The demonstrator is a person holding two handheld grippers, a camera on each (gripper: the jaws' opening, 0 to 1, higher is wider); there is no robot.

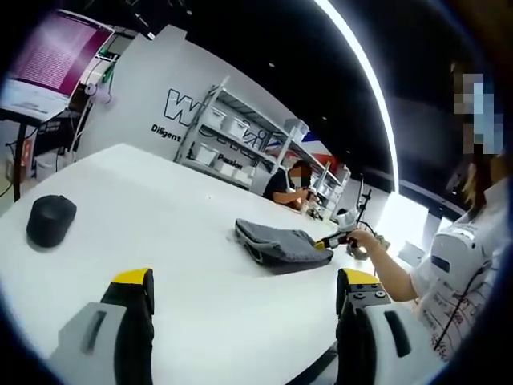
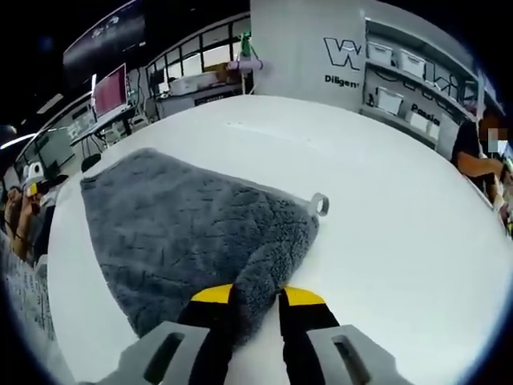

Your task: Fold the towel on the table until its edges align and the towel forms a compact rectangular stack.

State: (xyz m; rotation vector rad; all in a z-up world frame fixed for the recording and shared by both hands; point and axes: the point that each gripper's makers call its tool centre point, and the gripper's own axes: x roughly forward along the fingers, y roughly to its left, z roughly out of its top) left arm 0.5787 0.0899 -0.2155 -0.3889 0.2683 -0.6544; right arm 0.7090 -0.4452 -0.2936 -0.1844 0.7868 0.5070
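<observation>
In the right gripper view, the right tool (image 2: 255,298) rose from the bottom centre with its yellow-tipped jaws drawn close together on a corner of the grey towel (image 2: 184,233). The towel lay folded on the white desk (image 2: 385,208), spreading from the jaws toward the left of the frame, with a small hanging loop (image 2: 320,204) at its right edge resting on the desk. In the left gripper view, the left tool (image 1: 244,287) stood at the bottom of the frame with its jaws wide apart, holding nothing and above bare desk. The towel (image 1: 276,243) appeared there right of centre as a folded grey bundle, well apart from the left tool, with the right tool (image 1: 335,240) at its right end, held by a hand (image 1: 370,241). A dark rounded object (image 1: 50,220) sat on the desk at mid left. Shelving (image 1: 232,136) stood beyond the desk at upper centre.
</observation>
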